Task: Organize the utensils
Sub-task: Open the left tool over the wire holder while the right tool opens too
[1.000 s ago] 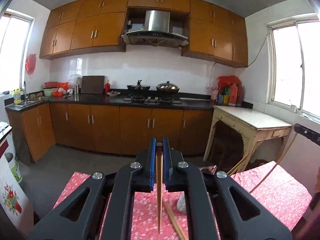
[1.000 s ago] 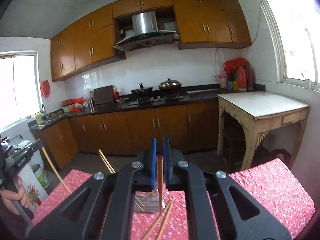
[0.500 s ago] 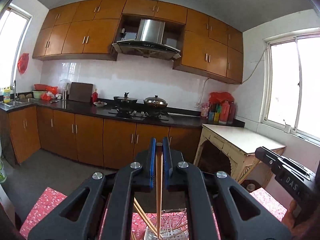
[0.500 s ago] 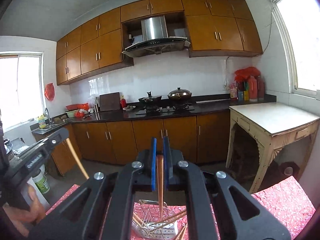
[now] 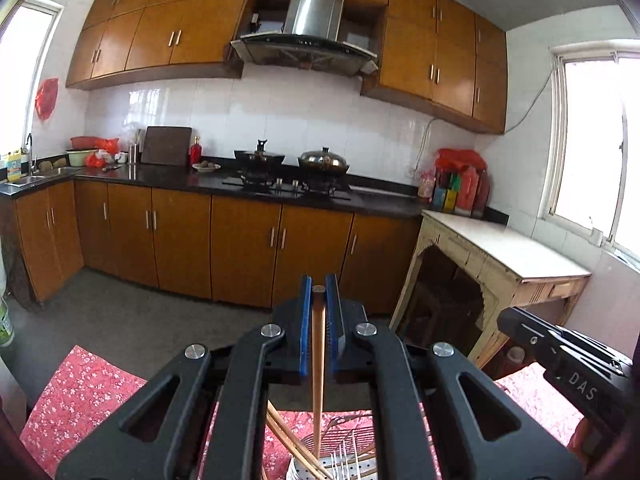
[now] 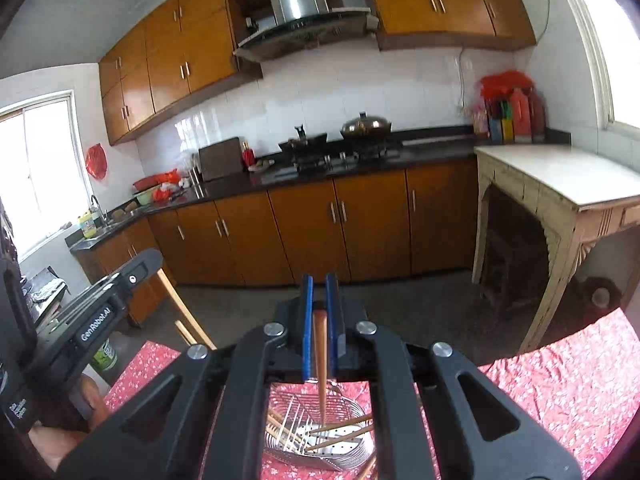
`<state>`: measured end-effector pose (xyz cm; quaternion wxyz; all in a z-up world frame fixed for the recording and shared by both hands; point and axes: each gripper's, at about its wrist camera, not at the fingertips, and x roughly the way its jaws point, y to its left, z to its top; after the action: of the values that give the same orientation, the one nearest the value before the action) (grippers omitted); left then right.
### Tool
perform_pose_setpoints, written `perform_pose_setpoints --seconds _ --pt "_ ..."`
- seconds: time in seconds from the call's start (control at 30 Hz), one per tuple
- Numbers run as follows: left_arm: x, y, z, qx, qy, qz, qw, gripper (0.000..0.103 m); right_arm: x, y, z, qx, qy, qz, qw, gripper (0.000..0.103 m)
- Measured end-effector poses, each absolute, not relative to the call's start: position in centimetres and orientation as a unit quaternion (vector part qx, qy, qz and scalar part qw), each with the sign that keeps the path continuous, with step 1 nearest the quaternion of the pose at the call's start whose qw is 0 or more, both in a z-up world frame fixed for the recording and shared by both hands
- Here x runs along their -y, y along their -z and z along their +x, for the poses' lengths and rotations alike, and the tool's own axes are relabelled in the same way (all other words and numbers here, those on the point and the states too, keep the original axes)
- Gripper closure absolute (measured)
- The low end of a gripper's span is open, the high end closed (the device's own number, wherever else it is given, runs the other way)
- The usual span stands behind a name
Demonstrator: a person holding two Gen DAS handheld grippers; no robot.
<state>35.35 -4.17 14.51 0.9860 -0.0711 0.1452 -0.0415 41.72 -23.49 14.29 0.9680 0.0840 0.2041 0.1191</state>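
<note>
— Both grippers have risen since a second ago; what's held?
— Left gripper clamps one brown chopstick, right gripper another. Two in all, each lengthwise between the fingers, tip down over one wire basket below, on red cloth.

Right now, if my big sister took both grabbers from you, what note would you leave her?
Left gripper: shut on one brown wooden chopstick, tip over the basket.
Right gripper: shut on another brown chopstick, tip pointing down into the basket.
Silver wire utensil basket sits on the red flowered tablecloth.
Done: several chopsticks already in the basket.
Left: release both; a few ends show by the basket's edge, so check for strays.
</note>
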Motion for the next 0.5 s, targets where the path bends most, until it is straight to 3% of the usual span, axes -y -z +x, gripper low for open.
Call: perform_pose_setpoints --seconds 0.23,0.3,0.43,0.5 --pt "3.7 -14.0 35.6 -0.166 0.031 -0.068 0.983 0.096 23.4 -12.2 42.9 -0.235 -0.101 0.077 0.964 0.093" --pt "3.4 -14.4 35.3 -0.166 0.025 -0.066 0.984 0.094 23.7 -12.1 42.6 -0.233 -0.089 0.072 0.966 0.072" --pt "2.9 -15.0 34.4 -0.164 0.010 -0.063 0.984 0.063 24.6 -12.6 41.8 -0.229 -0.069 0.079 0.968 0.069" --pt "2.8 -15.3 34.0 -0.161 0.007 -0.060 0.985 0.062 25.0 -12.9 41.2 -0.227 -0.065 0.080 0.968 0.069"
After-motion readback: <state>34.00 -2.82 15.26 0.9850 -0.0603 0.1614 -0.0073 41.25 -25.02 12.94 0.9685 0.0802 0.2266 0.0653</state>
